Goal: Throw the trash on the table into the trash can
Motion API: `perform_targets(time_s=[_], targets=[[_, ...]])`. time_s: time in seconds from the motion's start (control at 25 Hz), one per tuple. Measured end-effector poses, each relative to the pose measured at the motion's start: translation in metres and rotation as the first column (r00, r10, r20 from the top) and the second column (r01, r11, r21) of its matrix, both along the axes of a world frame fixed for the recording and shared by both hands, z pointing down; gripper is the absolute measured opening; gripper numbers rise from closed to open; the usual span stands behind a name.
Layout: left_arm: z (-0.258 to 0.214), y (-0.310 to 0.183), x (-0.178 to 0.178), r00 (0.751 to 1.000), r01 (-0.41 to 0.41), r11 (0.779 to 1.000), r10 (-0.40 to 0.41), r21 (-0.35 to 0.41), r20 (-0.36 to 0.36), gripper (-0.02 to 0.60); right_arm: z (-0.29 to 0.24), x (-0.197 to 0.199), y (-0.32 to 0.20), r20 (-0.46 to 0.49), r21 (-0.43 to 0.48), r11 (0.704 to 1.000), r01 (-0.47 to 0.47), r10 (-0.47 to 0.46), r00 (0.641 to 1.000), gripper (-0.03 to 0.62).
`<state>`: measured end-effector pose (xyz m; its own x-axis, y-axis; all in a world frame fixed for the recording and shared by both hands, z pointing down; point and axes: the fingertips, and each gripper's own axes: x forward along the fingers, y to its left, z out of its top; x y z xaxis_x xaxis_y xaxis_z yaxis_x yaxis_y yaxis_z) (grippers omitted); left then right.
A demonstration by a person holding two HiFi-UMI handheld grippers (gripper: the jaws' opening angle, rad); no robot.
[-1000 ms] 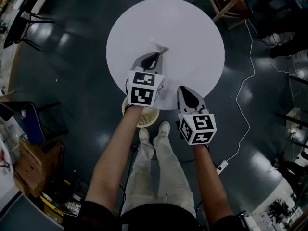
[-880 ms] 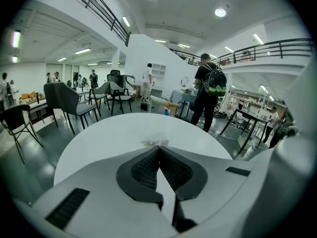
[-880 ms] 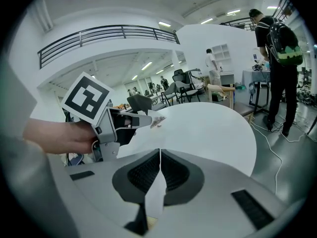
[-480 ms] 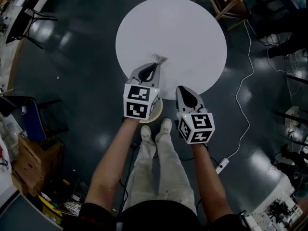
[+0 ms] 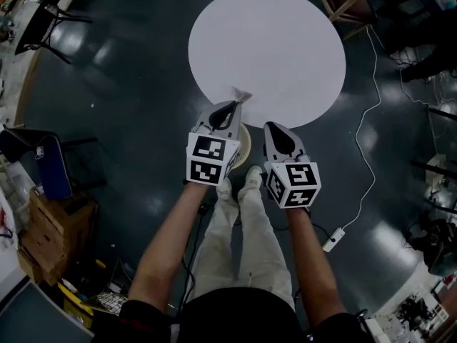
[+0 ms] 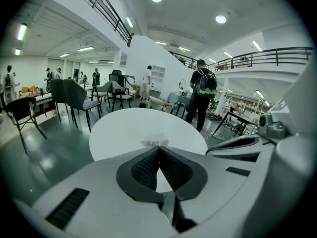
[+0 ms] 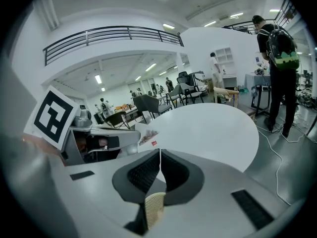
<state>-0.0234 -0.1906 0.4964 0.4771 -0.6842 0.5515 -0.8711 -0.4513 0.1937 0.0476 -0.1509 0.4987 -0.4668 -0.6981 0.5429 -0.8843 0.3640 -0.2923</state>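
1. Slid up the head view since a second ago: white round table [image 5: 285,41], now mostly beyond both tools. Read as a pull-back toward the body. No other litter made out on it.
2. Sitting on the floor just under the table's near edge: cream perforated trash can [image 5: 243,140], partly hidden by the left gripper [image 5: 233,104] and just ahead of the shoes [image 5: 253,177].
3. Pinched almost fully together on the trash [image 5: 241,95]: left gripper jaws, brought from mid-table to the rim.
4. Closed pad to pad on nothing: right gripper [image 5: 273,126], hovering beside the can.
5. Sticking out past the left tips: trash, a small crumpled wrapper, over the table's edge and just short of the can's mouth.
6. Judged nearly done: carry over the mouth, then release. Possible drift wide, being so light.
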Motion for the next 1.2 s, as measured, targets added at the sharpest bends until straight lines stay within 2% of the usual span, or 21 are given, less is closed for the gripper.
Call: perform_targets(time_s=[0.28, 0.56, 1.2], targets=[[-0.001, 0.035, -0.026, 1.000, 0.014, 1.000, -0.014, 0.010, 0.004, 0.015, -0.003, -0.027, 0.025, 0.000, 0.000, 1.000, 0.019, -0.019, 1.000, 0.021], [0.021, 0.061, -0.046, 1.000, 0.028, 0.999, -0.028, -0.024, 0.011, 0.015, 0.012, -0.046, 0.040, -0.003, -0.019, 0.999, 0.030, -0.030, 1.000, 0.021], [0.113, 0.102, -0.055, 0.999, 0.043, 0.993, -0.043, -0.113, 0.006, 0.015, 0.094, -0.055, 0.072, -0.014, -0.101, 0.994, 0.048, -0.050, 0.999, 0.021]])
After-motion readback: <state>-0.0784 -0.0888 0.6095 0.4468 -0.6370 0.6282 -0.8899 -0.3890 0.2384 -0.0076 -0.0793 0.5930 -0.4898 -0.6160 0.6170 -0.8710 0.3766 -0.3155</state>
